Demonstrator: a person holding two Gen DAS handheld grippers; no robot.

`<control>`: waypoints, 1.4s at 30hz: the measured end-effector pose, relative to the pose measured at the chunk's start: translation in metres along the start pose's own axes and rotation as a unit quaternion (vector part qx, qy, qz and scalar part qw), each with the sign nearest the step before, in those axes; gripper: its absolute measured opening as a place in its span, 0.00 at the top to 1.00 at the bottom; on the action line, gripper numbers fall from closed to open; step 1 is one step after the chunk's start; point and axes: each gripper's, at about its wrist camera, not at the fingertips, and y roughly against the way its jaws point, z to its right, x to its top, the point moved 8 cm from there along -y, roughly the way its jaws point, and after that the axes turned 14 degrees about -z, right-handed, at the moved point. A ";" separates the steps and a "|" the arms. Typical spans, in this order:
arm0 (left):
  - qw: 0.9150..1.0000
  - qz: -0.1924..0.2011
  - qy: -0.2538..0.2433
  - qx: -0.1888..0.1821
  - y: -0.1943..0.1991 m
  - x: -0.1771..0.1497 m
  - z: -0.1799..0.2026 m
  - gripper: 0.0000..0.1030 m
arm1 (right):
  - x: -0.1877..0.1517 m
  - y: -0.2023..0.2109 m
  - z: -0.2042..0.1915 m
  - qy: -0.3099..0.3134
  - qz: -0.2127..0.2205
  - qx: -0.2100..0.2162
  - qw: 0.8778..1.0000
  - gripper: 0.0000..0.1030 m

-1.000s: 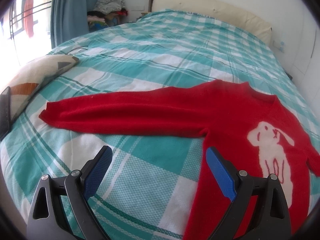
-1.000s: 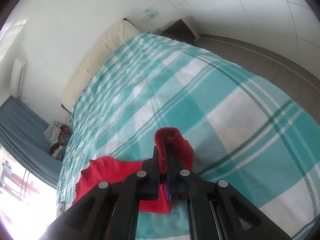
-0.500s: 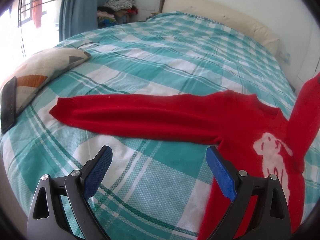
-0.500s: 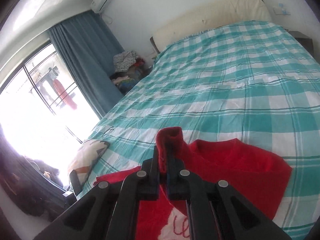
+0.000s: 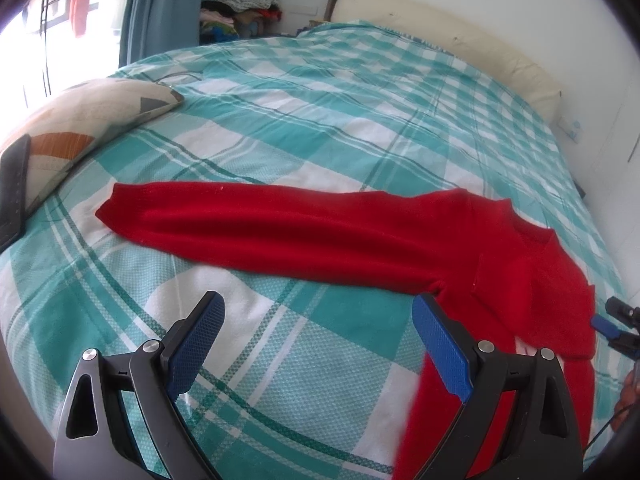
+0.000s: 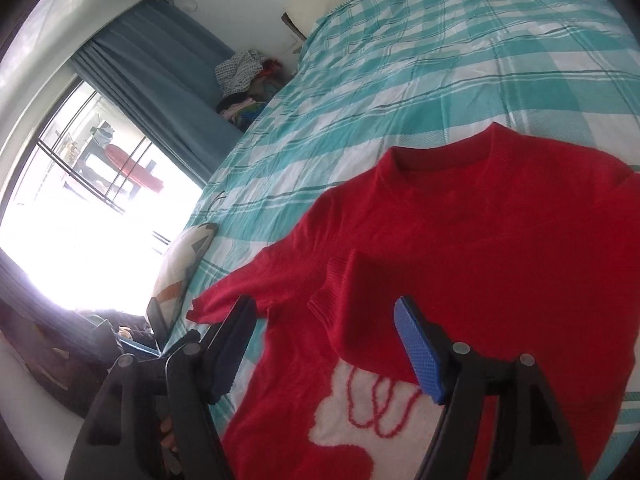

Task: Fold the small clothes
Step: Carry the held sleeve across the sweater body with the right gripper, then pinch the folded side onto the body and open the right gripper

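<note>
Our left gripper (image 5: 316,344) hangs over the checked bedspread (image 5: 360,92) with its jaws spread wide and nothing between them; the red sweater (image 5: 500,248) lies beyond and to the right of its tips, one sleeve (image 5: 260,220) stretched flat toward the patterned cushion (image 5: 92,116) at the left edge. Our right gripper (image 6: 324,344) has just been opening its jaws, and the other sleeve (image 6: 360,300), now let go, lies folded across the sweater's chest in the gap between the pads, which do not press on it.

In the left wrist view our own right finger covers part of the sweater's body, and the right gripper shows only as a dark sliver at the frame's edge. The folded sleeve hides the top of the white animal design (image 6: 360,432), so we see only its lower part. The window glare washes out everything outside.

The sweater is plain red knit with a round ribbed neck (image 6: 444,160), spread front up on the bed.
</note>
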 end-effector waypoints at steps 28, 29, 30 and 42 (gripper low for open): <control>0.999 -0.028 0.012 -0.034 -0.013 -0.006 0.002 0.07 | -0.010 -0.147 -0.103 0.349 -0.087 -0.278 0.891 0.65; 0.999 -0.029 0.013 -0.037 -0.013 -0.006 0.001 0.07 | -0.006 -0.156 -0.097 0.343 -0.094 -0.292 0.888 0.71; 0.999 -0.030 0.014 -0.041 -0.013 -0.005 0.001 0.07 | -0.004 -0.163 -0.090 0.339 -0.103 -0.300 0.886 0.81; 0.999 -0.033 0.009 -0.035 -0.014 -0.007 0.001 0.07 | -0.037 -0.139 -0.100 0.317 -0.102 -0.168 0.928 0.53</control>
